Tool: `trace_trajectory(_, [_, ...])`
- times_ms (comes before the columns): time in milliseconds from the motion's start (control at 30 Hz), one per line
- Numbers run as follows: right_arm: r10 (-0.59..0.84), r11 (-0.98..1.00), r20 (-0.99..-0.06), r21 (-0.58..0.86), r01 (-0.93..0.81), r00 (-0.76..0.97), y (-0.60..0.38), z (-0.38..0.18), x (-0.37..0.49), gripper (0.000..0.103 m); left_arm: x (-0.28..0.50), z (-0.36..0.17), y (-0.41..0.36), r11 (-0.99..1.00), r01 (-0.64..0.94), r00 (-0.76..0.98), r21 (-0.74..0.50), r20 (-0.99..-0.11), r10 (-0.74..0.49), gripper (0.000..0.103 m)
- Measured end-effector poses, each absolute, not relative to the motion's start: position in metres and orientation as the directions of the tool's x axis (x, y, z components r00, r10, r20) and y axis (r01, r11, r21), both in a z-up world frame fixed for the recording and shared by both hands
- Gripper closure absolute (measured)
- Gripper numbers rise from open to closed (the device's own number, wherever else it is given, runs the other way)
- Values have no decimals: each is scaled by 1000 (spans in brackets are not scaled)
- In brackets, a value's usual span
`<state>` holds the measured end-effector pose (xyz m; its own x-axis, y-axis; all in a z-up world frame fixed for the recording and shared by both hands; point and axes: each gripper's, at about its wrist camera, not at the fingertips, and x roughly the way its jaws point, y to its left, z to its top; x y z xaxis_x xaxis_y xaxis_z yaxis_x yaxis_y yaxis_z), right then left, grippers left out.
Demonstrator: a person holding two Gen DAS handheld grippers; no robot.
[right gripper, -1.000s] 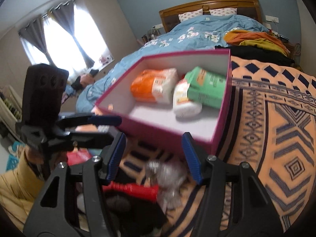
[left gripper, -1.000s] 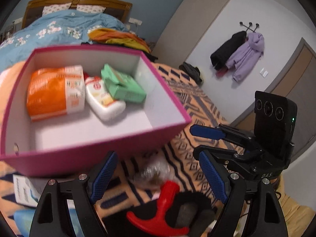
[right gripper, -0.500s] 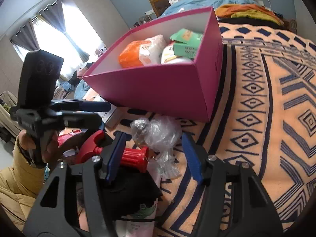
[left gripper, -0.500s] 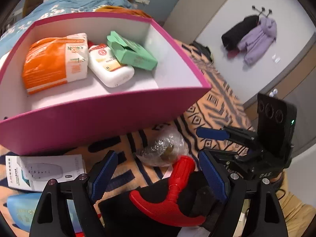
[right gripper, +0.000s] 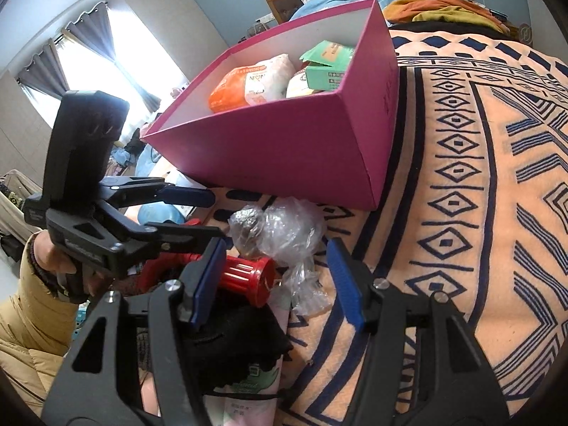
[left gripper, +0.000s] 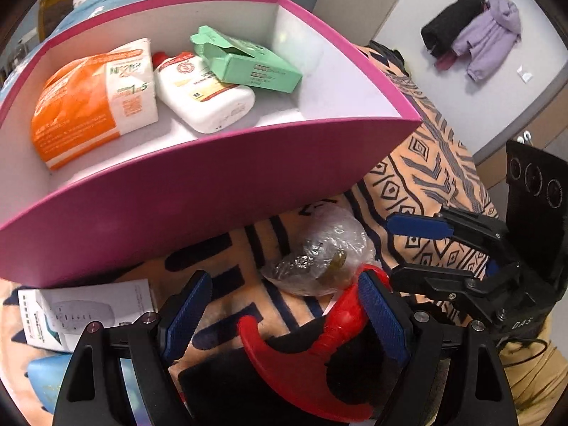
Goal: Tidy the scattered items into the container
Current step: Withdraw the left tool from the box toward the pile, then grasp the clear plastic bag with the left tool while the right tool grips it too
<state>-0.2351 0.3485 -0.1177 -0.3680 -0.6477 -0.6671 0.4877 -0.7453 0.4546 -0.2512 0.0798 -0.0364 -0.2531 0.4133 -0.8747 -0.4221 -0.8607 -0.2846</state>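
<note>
left tongs spread wide, nothing pinched; they tip down over a red-handled tool that lies on a black cloth item. the tool's handle sits close against the inner face of the right-hand pad; contact cannot be told. right tongs also spread, nothing between the pads, low over a crumpled clear plastic bag with foil-wrapped bits inside. the red handle end lies just beside their left-hand pad.

both tongs close together over the same small heap. a hand in a tan sleeve holds the left tool.

the heap lies on the bed's orange blanket with dark blue pattern, just in front of the near wall of the pink box. the bag is near the box's near right corner, almost touching the wall.

inside the box, against the far wall: orange-and-white pack, white bottle, green carton leaning on the bottle.

still out on the blanket: a white printed box by the pink box's near left corner, a light blue item below it, a pink packet under the black cloth.
</note>
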Motion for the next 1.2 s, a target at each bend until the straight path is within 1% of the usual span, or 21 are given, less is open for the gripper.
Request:
trace_trajectory(333, [-643,-749,-675,458,478,-361,348,-122,-238,42,-256,-41,92,-860,-455,-231,-231,-902,364,17])
trace_trajectory(500, [-646,-746,-683,471,471,-340,348,-126,-242,42,-266,-42,93,-852,-468,-191,-232,-915,355,17])
trace_trajectory(567, [-646,-745,-687,475,468,-332,348,-127,-244,42,-269,-45,94,-856,-477,-194,-202,-925,326,17])
trace_trajectory(667, [-647,-745,-693,486,458,-317,349,-131,-248,42,-275,-51,93,-846,-475,-152,-242,-925,349,17])
trace_trajectory(833, [-664,-733,-687,517,443,-296,352,-137,-255,42,-276,-53,85,-841,-463,-132,-281,-916,379,17])
trace_trajectory(1033, [-683,-717,-677,547,432,-276,355,-141,-260,42,-276,-54,76,-828,-459,-103,-324,-906,411,22])
trace_trajectory(1200, [-695,-706,-668,563,428,-268,355,-142,-265,42,-268,-49,74,-805,-491,-101,-333,-896,432,22])
